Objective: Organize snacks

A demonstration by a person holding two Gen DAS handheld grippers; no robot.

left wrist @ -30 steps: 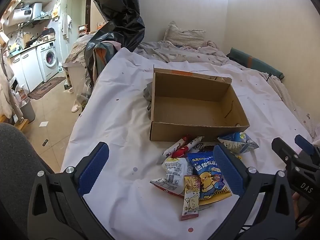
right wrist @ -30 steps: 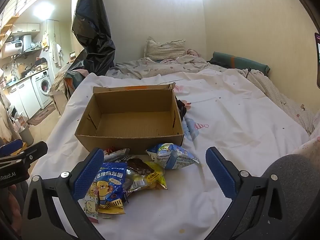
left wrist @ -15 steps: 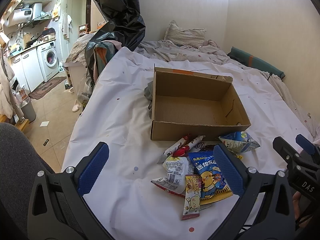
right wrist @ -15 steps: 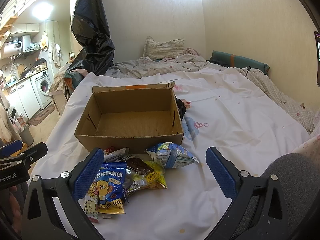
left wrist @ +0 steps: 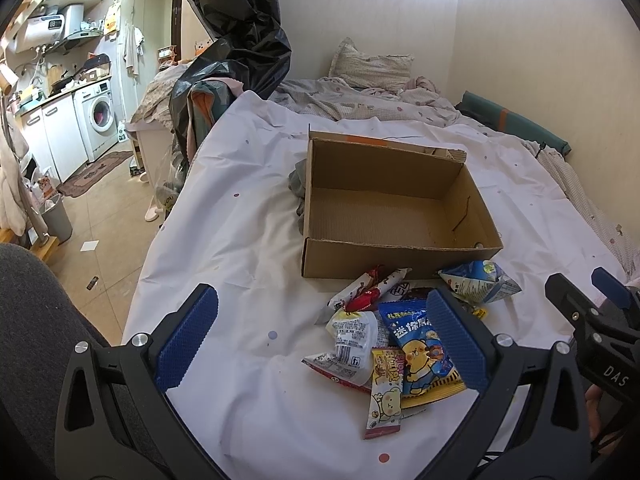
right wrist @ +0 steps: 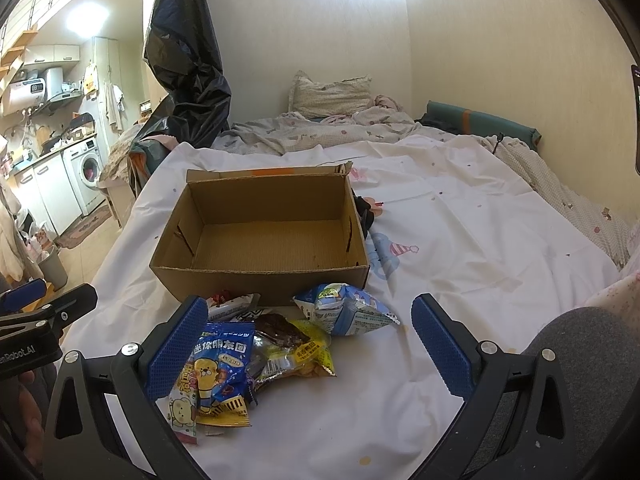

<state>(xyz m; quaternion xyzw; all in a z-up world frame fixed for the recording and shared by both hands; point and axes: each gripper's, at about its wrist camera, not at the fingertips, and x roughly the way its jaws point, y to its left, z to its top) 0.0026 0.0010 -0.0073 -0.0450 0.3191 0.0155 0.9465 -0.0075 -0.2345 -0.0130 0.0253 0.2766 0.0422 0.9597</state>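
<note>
Snack packets heaped on the bed, box empty.
I hold the left gripper [left wrist: 320, 340] and right gripper [right wrist: 308, 350] above the white bedsheet [left wrist: 248, 216], jaws wide apart, gripping nothing; the pile of colourful snack packets [right wrist: 260, 344] lies just before the open brown cardboard box [right wrist: 264, 232].

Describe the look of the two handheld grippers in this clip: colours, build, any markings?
Both match: the left gripper and right gripper have black skeletal frames with triangular cut-outs, silver screw heads, and blue fingers with a knurled, dotted texture. In the left wrist view, white letters "DAS" show on the right gripper's body; in the right wrist view, part of a word ending "Robot.AI" shows on the left's.
</note>
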